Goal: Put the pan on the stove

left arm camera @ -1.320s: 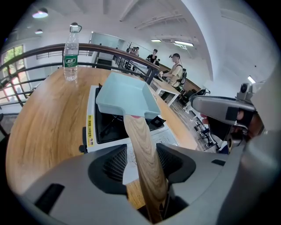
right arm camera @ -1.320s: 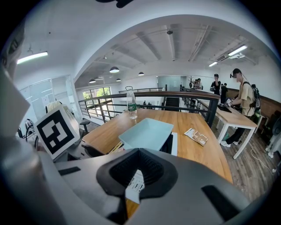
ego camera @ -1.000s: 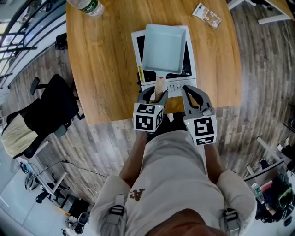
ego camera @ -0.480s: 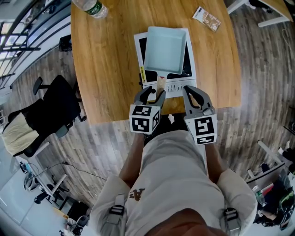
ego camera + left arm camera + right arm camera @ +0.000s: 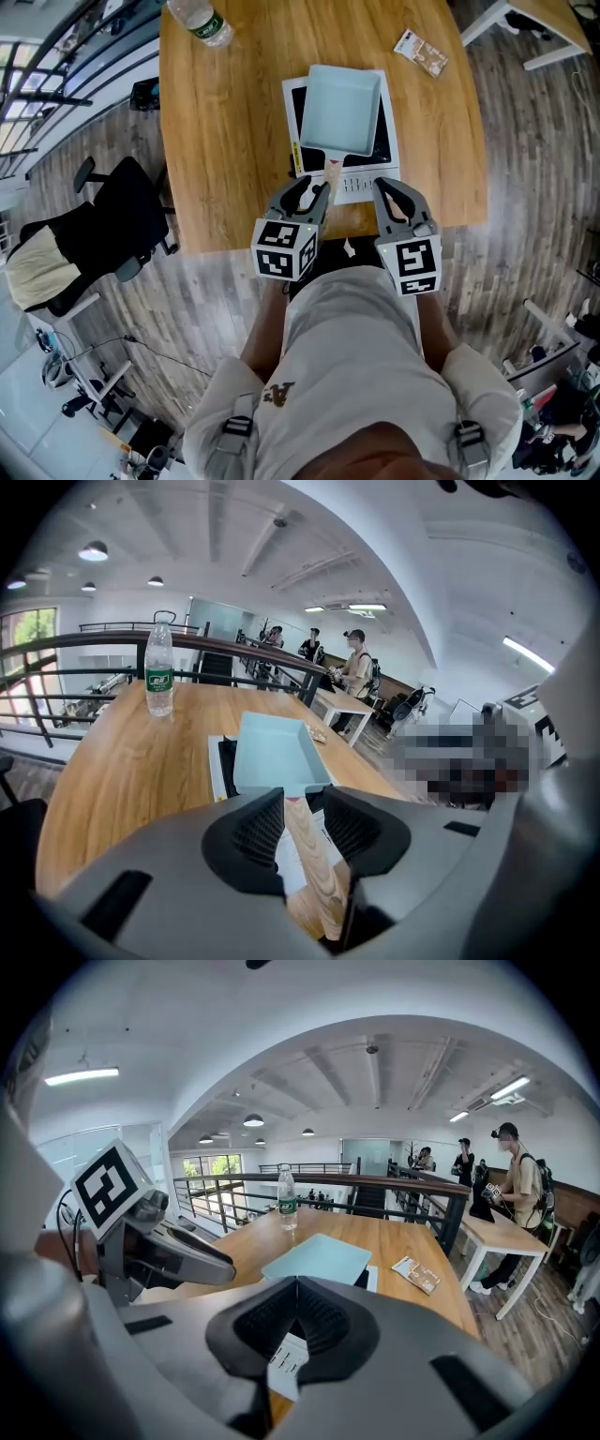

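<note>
The light blue pan (image 5: 343,111) is sitting flat on the stove (image 5: 364,181), in the middle of the tabletop (image 5: 225,141), so we are judging the placing as nearly done. Its wooden handle (image 5: 331,174) is pointing toward us, over the white control strip.

The left hand-held gripper (image 5: 312,193) is released. Its jaws have just been closing, and in the left gripper view the handle is showing between them, close to one pad but with a gap at the other. This is the risk we are seeing. If the jaws are closing further while this hand is pulling away, they can catch the handle and drag or tip the pan off the stove.

The right hand-held gripper (image 5: 386,187) is clenched on nothing, near the stove's front edge. A careless move there can push the stove.
</note>
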Available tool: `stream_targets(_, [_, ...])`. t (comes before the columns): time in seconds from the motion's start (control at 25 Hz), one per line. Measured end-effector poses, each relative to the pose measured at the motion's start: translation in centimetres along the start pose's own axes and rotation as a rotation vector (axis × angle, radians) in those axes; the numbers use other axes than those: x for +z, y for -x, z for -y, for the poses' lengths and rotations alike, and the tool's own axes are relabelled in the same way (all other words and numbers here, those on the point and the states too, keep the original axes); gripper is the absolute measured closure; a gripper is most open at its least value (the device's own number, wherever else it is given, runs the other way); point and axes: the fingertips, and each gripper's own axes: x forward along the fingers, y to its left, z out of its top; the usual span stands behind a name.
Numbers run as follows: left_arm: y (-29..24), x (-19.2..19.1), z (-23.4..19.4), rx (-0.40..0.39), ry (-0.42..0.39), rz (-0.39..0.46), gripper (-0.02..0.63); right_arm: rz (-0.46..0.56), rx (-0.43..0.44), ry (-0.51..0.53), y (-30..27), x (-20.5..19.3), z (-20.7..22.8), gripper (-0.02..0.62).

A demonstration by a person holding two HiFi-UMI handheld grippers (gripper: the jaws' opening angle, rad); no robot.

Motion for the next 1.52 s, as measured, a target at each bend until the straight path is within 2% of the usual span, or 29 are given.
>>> stream_targets(0.48, [3.9,6.5,2.2,-0.032,-0.136,0.202,0.571,0.109,-0.003,0.043,2.1,4.9,0.6,0.575])
stream_targets(0.68, [6.3,9.1,3.7,-0.071,-0.186,0.319,0.586,0.17,0.011,0.063,3.6,7.4,0.5,0.575])
stream_targets(0.76, [7.3,10.0,3.8,-0.061,-0.19,0.365,0.586,0.17,0.022,0.072,4.2,8.1,0.3,0.575])
stream_targets(0.88, [8.2,10.8,3.5,-0.035,-0.195,0.42,0.588,0.244,0.035,0.068,4.6,9.0,0.2,0.575])
stream_targets(1.2, [8.1,9.7,3.2,-0.035,-0.2,0.404,0.588,0.263,0.041,0.08,5.0,8.8,0.0,0.576])
stream_targets(1.52, [7.9,9.5,3.4,-0.074,-0.184,0.388,0.588,0.243,0.041,0.065,4.6,8.2,0.1,0.577])
